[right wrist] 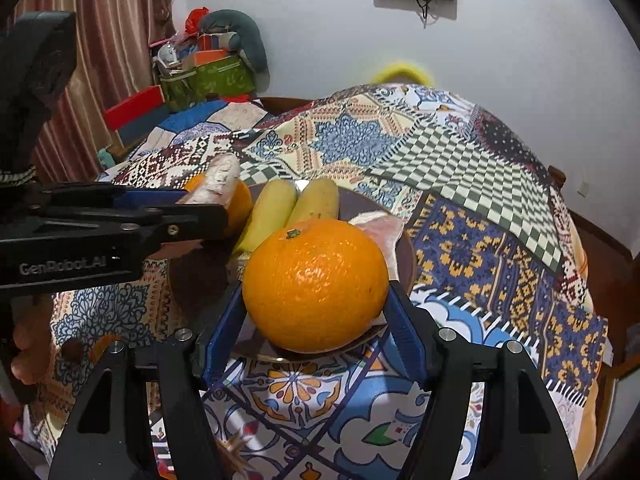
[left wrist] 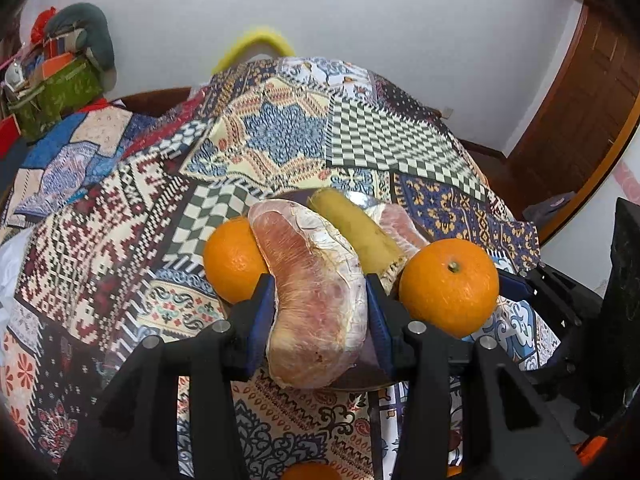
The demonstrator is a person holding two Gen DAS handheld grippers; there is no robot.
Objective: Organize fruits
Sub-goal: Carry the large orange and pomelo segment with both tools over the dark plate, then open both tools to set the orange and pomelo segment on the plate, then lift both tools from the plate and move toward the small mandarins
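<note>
Pinched lengthwise in the left hand-held gripper (left wrist: pixel 320 300), the pomelo wedge (left wrist: pixel 316 300) hangs above the plate (right wrist: pixel 406 256) beside the right hand-held gripper (right wrist: pixel 316 300) clasping an orange (right wrist: pixel 316 284).

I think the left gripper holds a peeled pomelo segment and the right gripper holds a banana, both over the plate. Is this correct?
Not quite. The right gripper holds an orange, not a banana; the right wrist view shows it between the fingers. The bananas lie on the plate. The left gripper does hold the pomelo segment.
</note>
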